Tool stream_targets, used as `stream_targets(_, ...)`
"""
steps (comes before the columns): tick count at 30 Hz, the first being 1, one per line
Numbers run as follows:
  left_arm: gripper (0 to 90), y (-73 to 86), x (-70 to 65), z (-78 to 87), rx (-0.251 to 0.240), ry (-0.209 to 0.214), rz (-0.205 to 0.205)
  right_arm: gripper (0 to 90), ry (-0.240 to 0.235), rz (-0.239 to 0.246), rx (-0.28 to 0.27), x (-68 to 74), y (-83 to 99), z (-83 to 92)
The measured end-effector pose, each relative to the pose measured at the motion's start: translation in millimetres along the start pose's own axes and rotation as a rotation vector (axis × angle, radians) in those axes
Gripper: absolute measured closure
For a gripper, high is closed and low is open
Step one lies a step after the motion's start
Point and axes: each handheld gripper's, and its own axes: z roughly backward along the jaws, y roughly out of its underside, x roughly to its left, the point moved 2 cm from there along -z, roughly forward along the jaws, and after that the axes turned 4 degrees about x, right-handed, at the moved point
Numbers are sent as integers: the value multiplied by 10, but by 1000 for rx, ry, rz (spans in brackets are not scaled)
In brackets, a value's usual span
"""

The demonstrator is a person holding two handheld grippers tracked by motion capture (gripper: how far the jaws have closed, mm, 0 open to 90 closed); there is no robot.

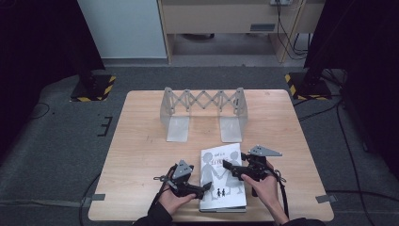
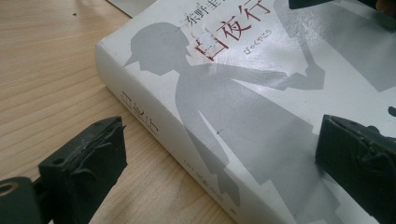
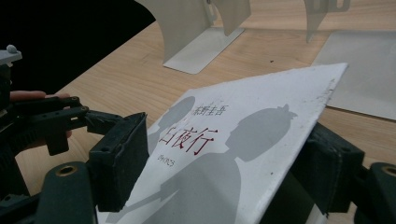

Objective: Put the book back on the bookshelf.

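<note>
A white book (image 1: 221,181) with grey silhouette figures and red title characters lies near the table's front edge. My left gripper (image 1: 202,188) stands open at the spine side. In the left gripper view (image 2: 224,161) one jaw rests on the wood beside the spine and the other hovers over the cover (image 2: 243,102). My right gripper (image 1: 229,167) reaches over the book from the right. In the right gripper view (image 3: 223,163) the front cover (image 3: 224,158) is tilted up between the wide jaws. One jaw lies under its raised edge, the other above it, and the pads do not press.
A grey metal expanding book stand (image 1: 203,108) with two flat base plates sits at the back middle of the wooden table (image 1: 141,141); its plates (image 3: 201,32) lie just beyond the book. The left gripper (image 3: 46,121) and a hand sit at the left of the right gripper view.
</note>
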Motion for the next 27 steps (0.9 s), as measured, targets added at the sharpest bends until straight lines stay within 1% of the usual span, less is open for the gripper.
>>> stream_targets(3, 17, 3, 4, 1, 0, 6, 4, 231, -1, -8, -7, 21, 4, -15)
stream_targets(6, 26, 5, 7, 3, 4, 9, 4, 224, -25, -13, 19, 69, 53, -62)
stream_targets(8, 30, 7, 10, 5, 7, 7, 0, 237, -38, -26, 31, 83, 83, -85)
stream_targets(12, 38, 12, 12, 8, 10, 1, -6, 269, -53, -35, 58, 91, 133, -117)
stream_targets(13, 41, 13, 13, 8, 11, 1, -5, 260, -56, -35, 65, 101, 145, -132)
stream_targets(14, 41, 14, 14, 8, 11, 1, -5, 260, -46, -29, 70, 100, 155, -141)
stream_targets(15, 43, 15, 15, 8, 12, 1, -4, 261, -47, -34, 77, 95, 159, -145)
stream_targets(18, 45, 16, 15, 8, 13, 3, 0, 264, -46, -32, 78, 87, 163, -149)
stream_targets(19, 45, 17, 19, 10, 12, 8, 7, 278, -53, -35, 64, 95, 155, -141)
stream_targets(20, 46, 17, 21, 11, 12, 10, 8, 288, -55, -38, 61, 97, 152, -132)
stream_targets(22, 51, 20, 25, 16, 12, 8, 6, 316, -62, -49, 55, 97, 148, -118)
stream_targets(24, 56, 23, 29, 19, 12, 8, 6, 339, -64, -64, 61, 93, 156, -109)
stream_targets(25, 57, 24, 31, 19, 13, 8, 7, 346, -67, -75, 53, 86, 166, -110)
stream_targets(27, 57, 27, 36, 15, 15, 10, 8, 347, -66, -83, 60, 71, 183, -119)
